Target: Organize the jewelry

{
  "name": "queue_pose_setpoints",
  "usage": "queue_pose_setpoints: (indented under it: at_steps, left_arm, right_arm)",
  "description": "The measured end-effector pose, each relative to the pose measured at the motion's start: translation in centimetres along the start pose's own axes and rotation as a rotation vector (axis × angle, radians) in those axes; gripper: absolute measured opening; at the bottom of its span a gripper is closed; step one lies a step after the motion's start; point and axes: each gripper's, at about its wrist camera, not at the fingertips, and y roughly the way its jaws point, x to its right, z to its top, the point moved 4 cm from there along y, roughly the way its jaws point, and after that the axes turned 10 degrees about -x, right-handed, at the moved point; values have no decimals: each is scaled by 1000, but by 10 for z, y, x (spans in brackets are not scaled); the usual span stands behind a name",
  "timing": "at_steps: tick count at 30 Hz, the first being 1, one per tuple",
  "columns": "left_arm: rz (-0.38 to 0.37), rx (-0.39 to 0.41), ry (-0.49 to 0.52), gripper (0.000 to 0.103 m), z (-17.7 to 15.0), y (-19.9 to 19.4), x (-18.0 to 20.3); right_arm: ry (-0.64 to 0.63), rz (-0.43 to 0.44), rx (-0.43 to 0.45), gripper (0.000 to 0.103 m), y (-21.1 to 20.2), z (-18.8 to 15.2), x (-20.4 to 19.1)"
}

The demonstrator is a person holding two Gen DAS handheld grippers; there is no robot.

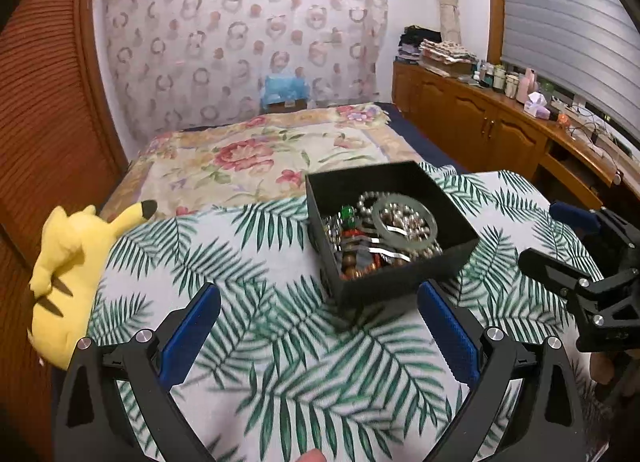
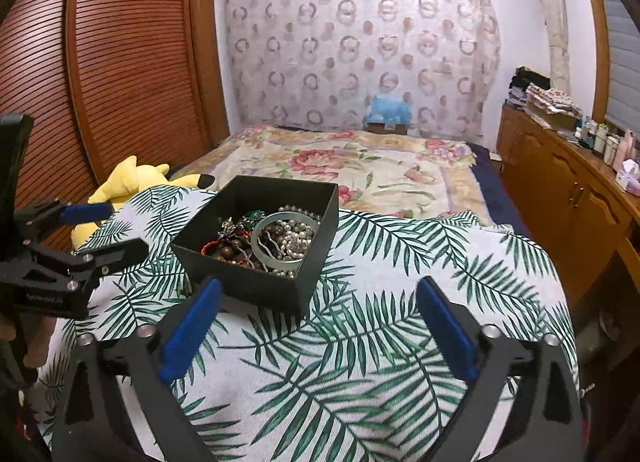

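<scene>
The black box (image 1: pixel 400 258) stands open on the leaf-print cloth (image 1: pixel 280 342), with no lid on it. Inside lies a tangle of jewelry: a pale bangle (image 1: pixel 404 221) resting on strands of pearls (image 1: pixel 370 197), a green bead (image 1: pixel 347 213), brown beads (image 1: pixel 356 272) toward the near corner, and some silvery pieces among them. In the right wrist view the same box (image 2: pixel 256 286) sits left of centre, the bangle (image 2: pixel 276 240) ringed around pearls (image 2: pixel 298 236).

The left tool (image 1: pixel 320 338) hovers over the cloth just short of the box, its blue-padded fingers (image 1: pixel 192 338) spread wide apart with nothing between them; the box's near corner lies just beyond the right finger. The right tool (image 2: pixel 318 336) is likewise spread wide and empty, with the box's near edge just past its left finger. Each tool shows at the edge of the other's view, one on either side of the box and clear of it.

A yellow plush toy (image 1: pixel 68 266) lies at the cloth's left edge. Beyond the cloth is a bed with a floral cover (image 1: pixel 256 157), a patterned curtain (image 1: pixel 240 33) behind it, wooden louvred doors (image 2: pixel 132 61) at left, and a wooden cabinet (image 1: pixel 472 117) with bottles and boxes at right.
</scene>
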Motion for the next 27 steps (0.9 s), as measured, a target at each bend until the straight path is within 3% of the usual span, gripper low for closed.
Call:
queue_pose_setpoints:
  at_steps: [10,27]
  left_arm:
    - [17,35,-19,95,-25,-37,5]
    - [28,148,-58,95,-40,-106,7]
  right_arm:
    - [55,-49,39,100,-31,-19,-2]
    - [73,-42,163,100,-101,-30,-18]
